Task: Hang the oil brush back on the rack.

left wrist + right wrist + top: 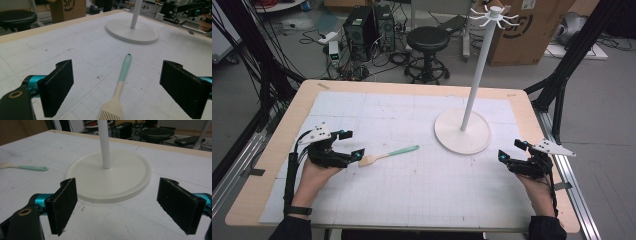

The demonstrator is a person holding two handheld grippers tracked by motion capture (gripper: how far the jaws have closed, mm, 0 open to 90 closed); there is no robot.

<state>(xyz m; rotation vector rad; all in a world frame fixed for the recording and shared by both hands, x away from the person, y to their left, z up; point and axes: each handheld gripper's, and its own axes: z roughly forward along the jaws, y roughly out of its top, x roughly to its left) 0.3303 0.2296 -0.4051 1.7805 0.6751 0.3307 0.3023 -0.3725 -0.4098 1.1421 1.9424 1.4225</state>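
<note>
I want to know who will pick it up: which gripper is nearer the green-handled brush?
Left. The left gripper sits open right at the brush, by its bristle end. The right gripper is open far across the mat, near the stand's base.

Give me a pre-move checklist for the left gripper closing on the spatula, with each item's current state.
1. Left gripper jaws open: ok, they stand wide apart.
2. Spatula between the jaws: ok in the left gripper view, its slotted head lies centred between them, near the bottom edge.
3. Spatula lying flat and free on the table: ok, nothing rests on it.
4. Contact made: not ok, neither jaw touches the spatula yet.
5. Right gripper out of the way: ok, open and off to the side, beyond the hook stand.
6. Gripper low enough to pinch the thin handle: cannot tell.
</note>
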